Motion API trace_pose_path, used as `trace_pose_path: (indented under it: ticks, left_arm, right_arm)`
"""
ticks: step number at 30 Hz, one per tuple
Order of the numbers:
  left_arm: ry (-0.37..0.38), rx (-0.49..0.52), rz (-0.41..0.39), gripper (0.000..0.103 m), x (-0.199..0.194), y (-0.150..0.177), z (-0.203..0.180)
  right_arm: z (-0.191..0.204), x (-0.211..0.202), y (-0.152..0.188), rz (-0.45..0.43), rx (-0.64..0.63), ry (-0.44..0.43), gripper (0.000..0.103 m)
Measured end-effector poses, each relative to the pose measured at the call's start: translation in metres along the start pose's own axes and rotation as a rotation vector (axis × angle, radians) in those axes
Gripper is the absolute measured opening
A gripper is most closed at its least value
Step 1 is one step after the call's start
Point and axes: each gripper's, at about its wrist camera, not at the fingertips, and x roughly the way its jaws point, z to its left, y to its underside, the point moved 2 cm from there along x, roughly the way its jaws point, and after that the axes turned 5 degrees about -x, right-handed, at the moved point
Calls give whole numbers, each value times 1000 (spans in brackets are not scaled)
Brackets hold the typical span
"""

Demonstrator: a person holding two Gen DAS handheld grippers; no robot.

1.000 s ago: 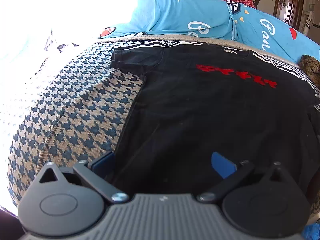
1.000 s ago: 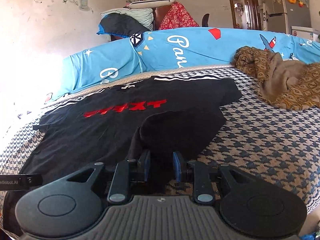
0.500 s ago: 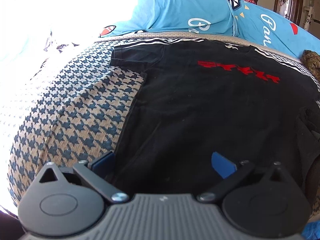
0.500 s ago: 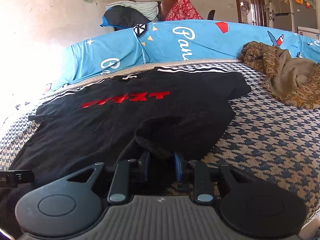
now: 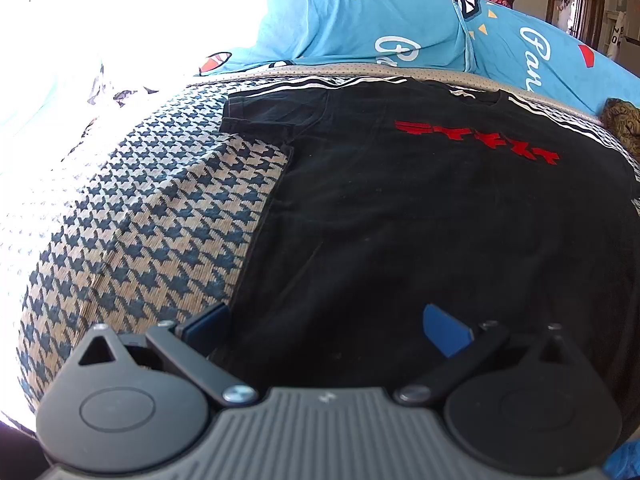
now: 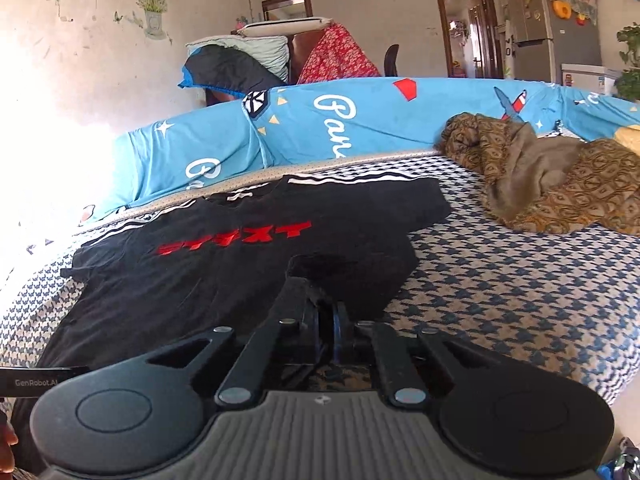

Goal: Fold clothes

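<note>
A houndstooth-covered bed (image 6: 500, 292) carries a black T-shirt (image 6: 224, 264) and brown blanket (image 6: 560, 184).

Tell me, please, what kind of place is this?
Most likely a lived-in home, a bedroom or living room. A black T-shirt lies on a bed with a checked cover, beside blue bedding; a fridge stands behind.

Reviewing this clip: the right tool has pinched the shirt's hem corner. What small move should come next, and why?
Probably close the left tool on the black T-shirt: it stands open over the hem, while the right tool, which has just been closing, grips its raised corner.
</note>
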Motion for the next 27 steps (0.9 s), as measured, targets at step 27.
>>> trace_pose_path:
  ticks: [27]
  left_arm:
    - [-33, -22, 17, 103, -12, 12, 17]
  right_arm:
    - [-70, -26, 76, 346, 146, 337, 3]
